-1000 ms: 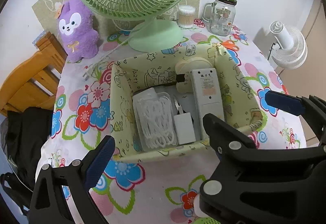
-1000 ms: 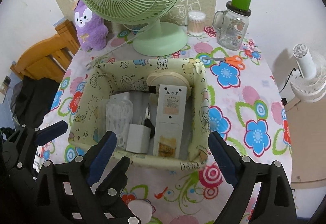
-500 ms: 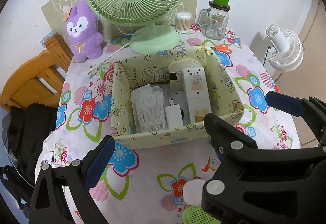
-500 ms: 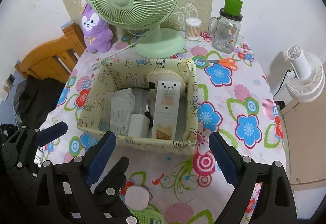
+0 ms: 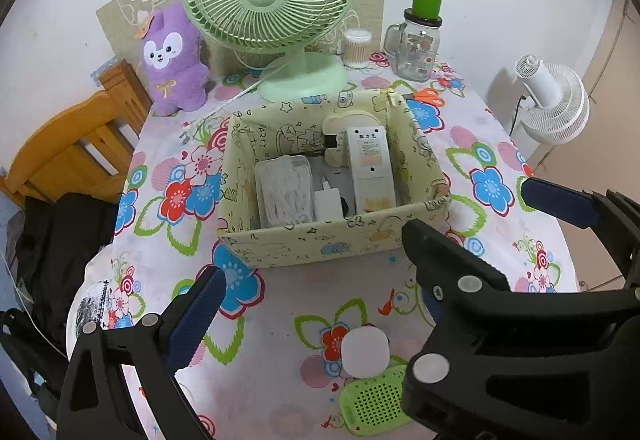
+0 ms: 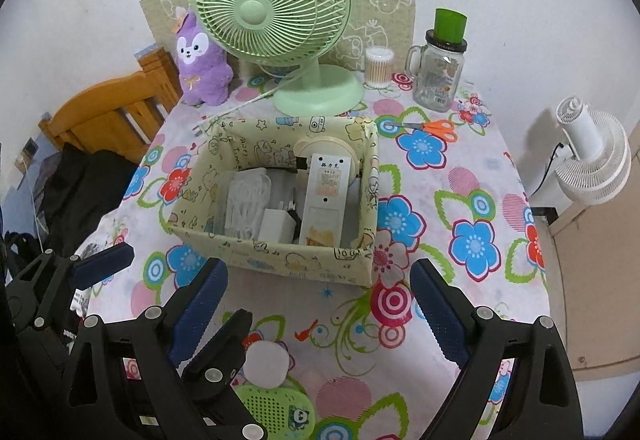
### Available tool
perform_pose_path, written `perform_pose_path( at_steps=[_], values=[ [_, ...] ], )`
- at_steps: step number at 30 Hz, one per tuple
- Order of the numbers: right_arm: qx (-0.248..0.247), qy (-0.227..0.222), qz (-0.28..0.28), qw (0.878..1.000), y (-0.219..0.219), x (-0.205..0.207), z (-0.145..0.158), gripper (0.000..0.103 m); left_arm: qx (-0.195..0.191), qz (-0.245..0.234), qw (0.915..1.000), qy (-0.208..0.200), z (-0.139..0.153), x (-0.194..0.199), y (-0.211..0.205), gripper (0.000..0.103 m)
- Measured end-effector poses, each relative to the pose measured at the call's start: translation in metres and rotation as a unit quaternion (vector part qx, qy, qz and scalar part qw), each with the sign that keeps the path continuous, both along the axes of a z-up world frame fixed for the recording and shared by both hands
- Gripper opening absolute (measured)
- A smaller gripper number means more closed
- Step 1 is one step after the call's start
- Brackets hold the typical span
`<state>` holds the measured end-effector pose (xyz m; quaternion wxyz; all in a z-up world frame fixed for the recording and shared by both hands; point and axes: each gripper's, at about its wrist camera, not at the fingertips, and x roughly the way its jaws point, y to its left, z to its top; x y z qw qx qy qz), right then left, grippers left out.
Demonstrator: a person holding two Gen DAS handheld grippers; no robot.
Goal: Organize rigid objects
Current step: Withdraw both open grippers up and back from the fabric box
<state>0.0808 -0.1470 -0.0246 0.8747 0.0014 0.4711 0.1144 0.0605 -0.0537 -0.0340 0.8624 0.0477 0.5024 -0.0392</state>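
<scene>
Hovering above the near edge of the table, the left gripper (image 5: 316, 264) has its jaws wide apart with nothing between them. In its own view, the yellow cloth box (image 5: 320, 244) sits ahead of the fingers, holding a long white remote (image 5: 370, 168), a white charger (image 5: 327, 203) and a clear case of white cord (image 5: 285, 189). The remote's long axis runs away from the gripper. Below and just right of the jaws, on the flowered tablecloth (image 5: 280, 304), lie a small white rounded case (image 5: 365, 352) and a green perforated gadget (image 5: 372, 406), the two touching or overlapping. Both are loose, outside the box.

Right wrist view: the right gripper (image 6: 318, 300) is also spread wide and empty. The box is ahead of it. The white case (image 6: 267, 358) and green gadget (image 6: 276, 414) lie low and to the left of its jaws, with the left gripper's finger (image 6: 218, 350) right beside them.

Judgement: these two loose items look like the next to go in. The left gripper is nearer; it would need to drop down and back toward them. Orange scissors (image 6: 434, 128) lie far ahead to the right, beyond the box.
</scene>
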Motion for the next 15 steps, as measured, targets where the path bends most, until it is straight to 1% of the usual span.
perform_pose_path(
  at_steps=[15],
  values=[
    [0.005, -0.021, 0.013, 1.000, -0.017, -0.030, 0.009, 0.094, 0.009, 0.012, 0.9998, -0.016, 0.008, -0.029, -0.019, 0.100]
  ],
)
